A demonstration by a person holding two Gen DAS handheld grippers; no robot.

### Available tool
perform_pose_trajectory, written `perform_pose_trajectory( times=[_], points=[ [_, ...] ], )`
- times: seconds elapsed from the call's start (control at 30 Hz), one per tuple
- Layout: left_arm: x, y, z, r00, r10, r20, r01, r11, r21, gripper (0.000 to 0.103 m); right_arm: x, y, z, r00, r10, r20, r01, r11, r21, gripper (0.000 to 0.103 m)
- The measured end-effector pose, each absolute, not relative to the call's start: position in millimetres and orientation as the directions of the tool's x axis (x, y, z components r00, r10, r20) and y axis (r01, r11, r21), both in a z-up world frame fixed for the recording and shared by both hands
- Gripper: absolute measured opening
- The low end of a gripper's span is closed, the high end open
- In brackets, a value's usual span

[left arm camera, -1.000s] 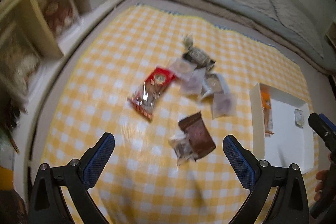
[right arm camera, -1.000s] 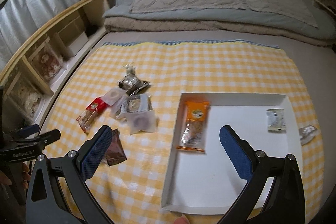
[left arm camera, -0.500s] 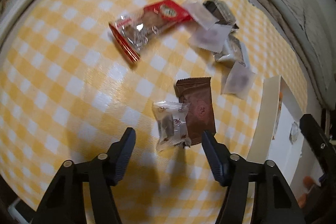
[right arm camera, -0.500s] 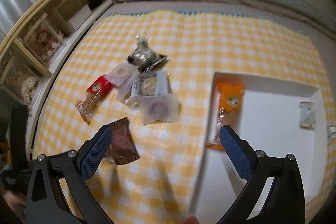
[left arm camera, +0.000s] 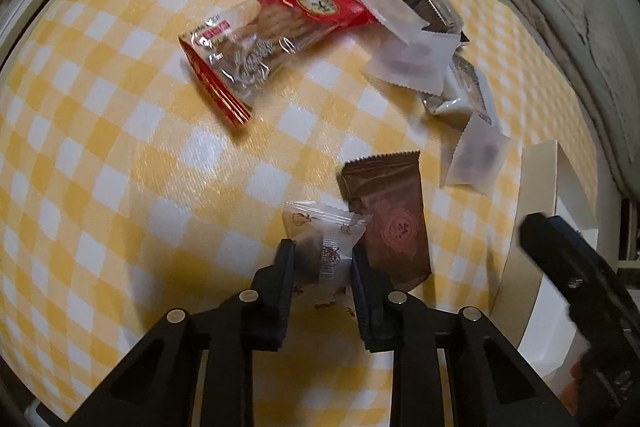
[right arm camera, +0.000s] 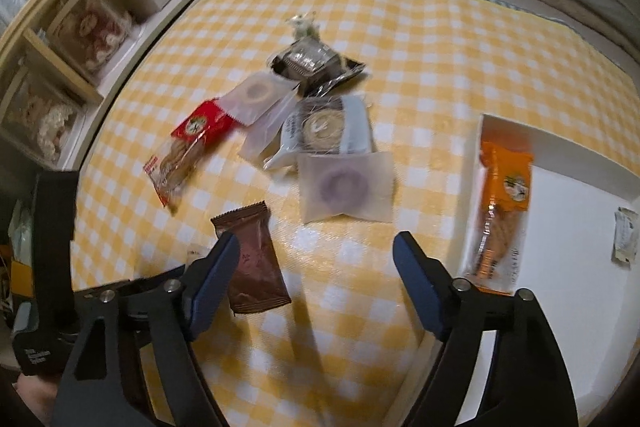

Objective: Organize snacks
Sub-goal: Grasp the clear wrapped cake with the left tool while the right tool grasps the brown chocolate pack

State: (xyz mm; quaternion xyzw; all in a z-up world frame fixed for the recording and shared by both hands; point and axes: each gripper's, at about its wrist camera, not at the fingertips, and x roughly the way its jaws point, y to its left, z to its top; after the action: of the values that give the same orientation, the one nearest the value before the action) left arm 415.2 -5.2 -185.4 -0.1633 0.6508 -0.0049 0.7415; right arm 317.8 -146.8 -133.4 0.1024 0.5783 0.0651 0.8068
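We are clamping the left gripper, wide a second ago, on the clear-wrapped snack beside the brown packet; the right gripper, empty, is narrowing; the white tray is waiting.

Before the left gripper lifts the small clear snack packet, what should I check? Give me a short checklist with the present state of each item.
1. Left gripper shut on the clear packet: ok, its jaws have just closed and the pads press both sides of the packet.
2. Only one snack is caught: cannot tell, the brown packet lies right against the gripper's right finger.
3. White tray has free room: ok, it holds an orange packet and a small white packet, with much bare floor.
4. Right gripper carries nothing: ok, its jaws have just been closing with nothing between them, above the checked cloth.
5. Packet off the cloth: not ok, it lies there.
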Motion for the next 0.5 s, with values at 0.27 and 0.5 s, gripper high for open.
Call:
perform_pose_trajectory(
  times=[0.27, 0.5],
  points=[
    [417, 27, -177, 0.198, -0.199, -0.960, -0.235, 0.941, -0.244, 0.026, 325, -119, -157, 0.247, 0.254, -0.935, -0.051, 0.967, 0.249, 0.070],
    [415, 52, -167, 0.228, -0.172, -0.958, -0.252, 0.940, -0.229, 0.026, 331, -93, -178, 0.190, 0.253, -0.949, -0.081, 0.967, 0.242, 0.068]
  ],
)
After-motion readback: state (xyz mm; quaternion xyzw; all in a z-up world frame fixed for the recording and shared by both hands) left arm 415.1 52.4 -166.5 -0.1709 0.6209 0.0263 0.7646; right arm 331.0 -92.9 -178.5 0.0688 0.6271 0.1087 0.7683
